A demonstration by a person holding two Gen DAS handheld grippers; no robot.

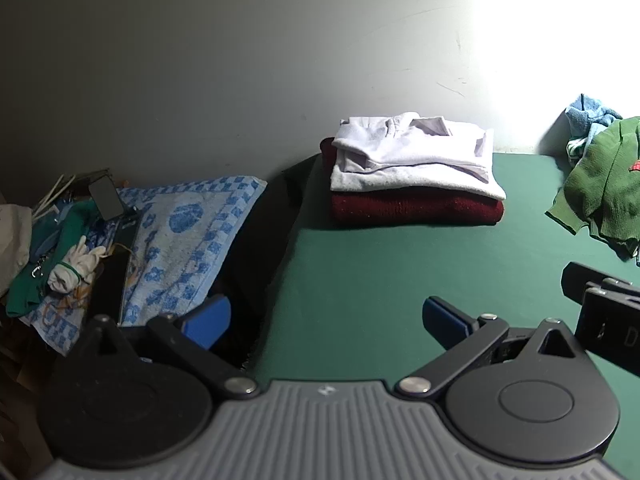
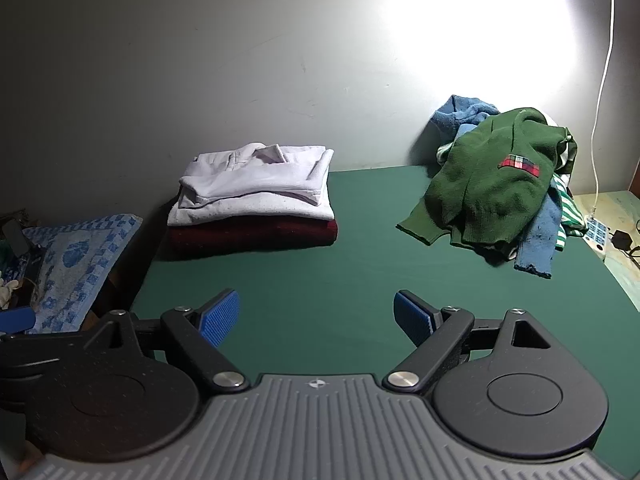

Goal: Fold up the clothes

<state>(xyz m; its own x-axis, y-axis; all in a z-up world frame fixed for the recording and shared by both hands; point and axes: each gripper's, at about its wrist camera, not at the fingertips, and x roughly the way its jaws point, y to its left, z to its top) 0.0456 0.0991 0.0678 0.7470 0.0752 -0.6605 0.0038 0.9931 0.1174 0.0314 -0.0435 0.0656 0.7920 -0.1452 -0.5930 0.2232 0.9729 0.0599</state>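
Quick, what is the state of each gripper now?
Left gripper: open, holding nothing.
Right gripper: open, holding nothing.

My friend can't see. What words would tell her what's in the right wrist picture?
An open two-finger tool with blue pads hangs over a green cloth-covered table, holding nothing. At the back left is a folded stack, a white collared shirt on a dark red sweater; at the right, a green knitted sweater tops an unfolded pile.
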